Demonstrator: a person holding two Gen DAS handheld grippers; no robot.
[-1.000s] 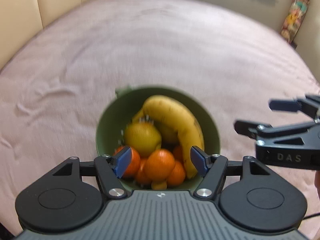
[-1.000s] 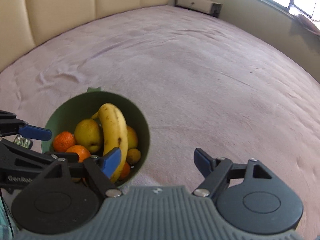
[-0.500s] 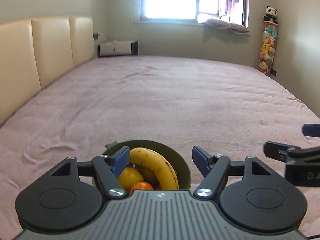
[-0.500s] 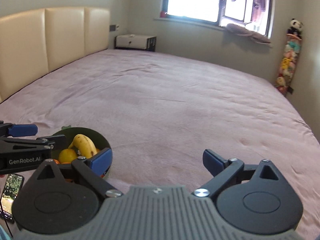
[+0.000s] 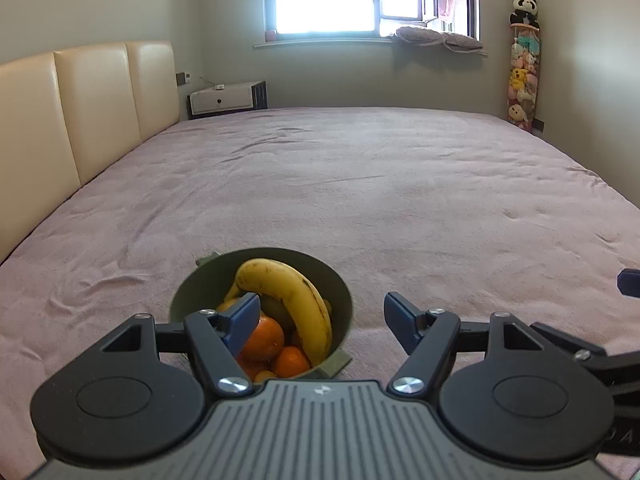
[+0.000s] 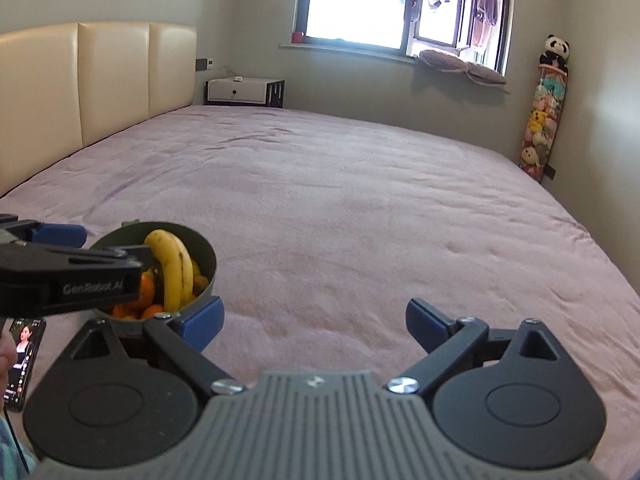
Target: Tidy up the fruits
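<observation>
A green bowl [image 5: 184,300] stands on the pink bed cover [image 5: 360,200], and all the fruit that I can see is inside it: a banana [image 5: 296,296] lies across the top, oranges [image 5: 262,334] are under it, and a yellow-green fruit [image 6: 199,282] is partly hidden behind the banana. No loose fruit shows on the cover in either view. The left gripper [image 5: 320,320] has its fingers spread wide and holds nothing; it hangs just at the near side of the bowl, with one blue pad [image 5: 242,320] in front of the fruit. The right gripper [image 6: 314,322] is also wide apart and empty, over bare cover to the right of the bowl. A phone [image 6: 22,360] lies at the left edge. This scene fits two stages: the fruit is already gathered in the bowl, or it waits there to be taken out and arranged. I cannot decide between them, so I name no next move.
</observation>
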